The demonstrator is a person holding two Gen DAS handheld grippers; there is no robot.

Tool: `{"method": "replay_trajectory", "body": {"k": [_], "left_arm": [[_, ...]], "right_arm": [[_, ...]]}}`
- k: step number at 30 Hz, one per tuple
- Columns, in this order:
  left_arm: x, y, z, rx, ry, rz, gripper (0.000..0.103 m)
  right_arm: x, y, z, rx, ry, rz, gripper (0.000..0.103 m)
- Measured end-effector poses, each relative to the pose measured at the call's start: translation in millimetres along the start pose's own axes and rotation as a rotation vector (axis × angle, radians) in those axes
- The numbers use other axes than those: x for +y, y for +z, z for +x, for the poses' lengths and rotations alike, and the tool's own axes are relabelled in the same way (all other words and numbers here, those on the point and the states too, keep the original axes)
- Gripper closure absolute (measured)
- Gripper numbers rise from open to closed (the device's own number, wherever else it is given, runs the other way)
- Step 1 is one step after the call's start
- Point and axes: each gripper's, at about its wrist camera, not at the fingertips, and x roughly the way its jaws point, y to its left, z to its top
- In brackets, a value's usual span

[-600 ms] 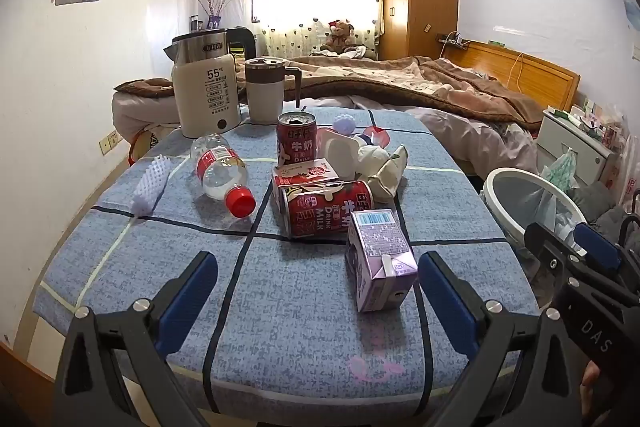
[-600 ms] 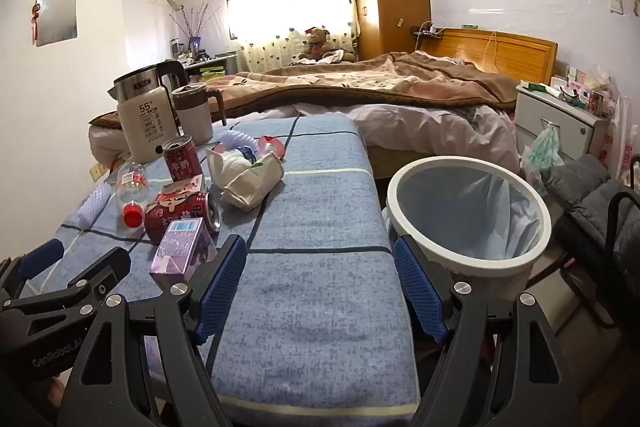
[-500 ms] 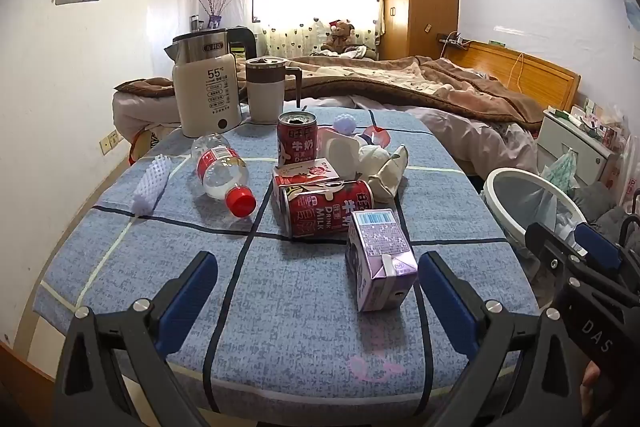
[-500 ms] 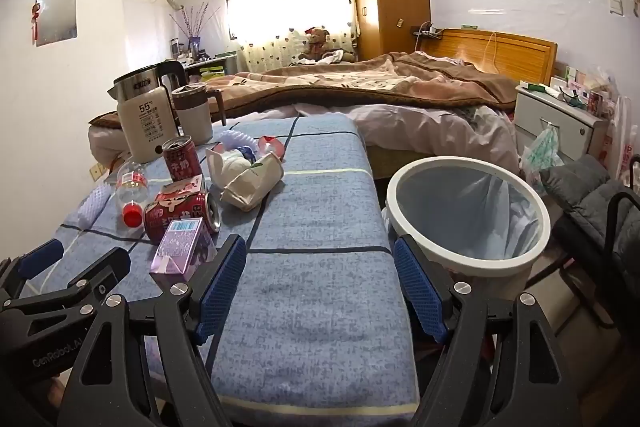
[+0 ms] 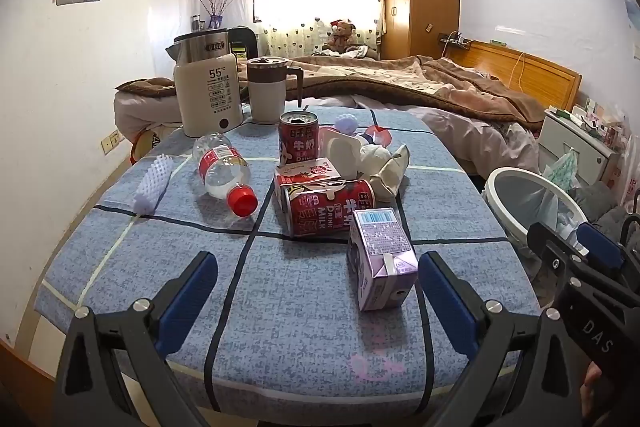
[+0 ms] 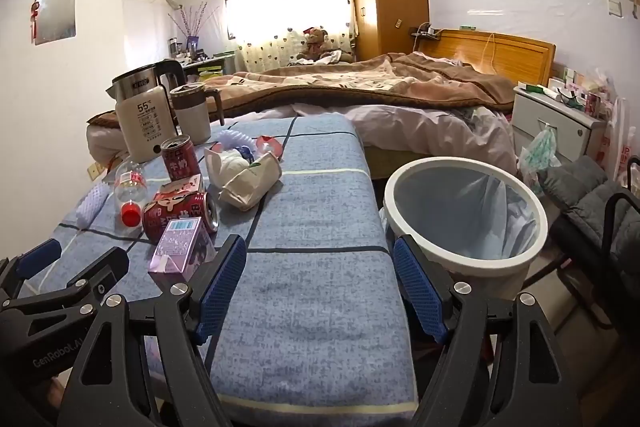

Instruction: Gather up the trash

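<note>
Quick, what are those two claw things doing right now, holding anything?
Left gripper: open, holding nothing.
Right gripper: open, holding nothing.

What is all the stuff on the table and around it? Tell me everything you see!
table: 1, blue checked cloth, in front of both grippers
purple carton: 1, purple, lying nearest the left gripper
lying can: 1, red, on its side behind the carton
upright can: 1, red, standing mid table
small red box: 1, red and white, between the two cans
water bottle: 1, clear with red cap, lying on the table's left
foam net: 1, white, far left of the table
paper bag: 1, beige, crumpled, beside the cans
kettle: 1, cream and steel, table's back
mug: 1, beige and brown, beside the kettle
bin: 1, white with a liner, on the floor right of the table
bed: 1, brown blanket, behind
left gripper: 1, black with blue pads, jaws open
right gripper: 1, same colours, jaws open
</note>
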Motion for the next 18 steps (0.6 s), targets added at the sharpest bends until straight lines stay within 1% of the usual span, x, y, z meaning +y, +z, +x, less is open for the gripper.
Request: {"method": "replay_trajectory", "body": {"k": [18], "left_arm": [[-1.1, -0.6, -1.1, -0.001, 0.007, -0.001, 0.001]], "right_arm": [[0.6, -1.0, -0.2, 0.002, -0.004, 0.0, 0.026]]}}
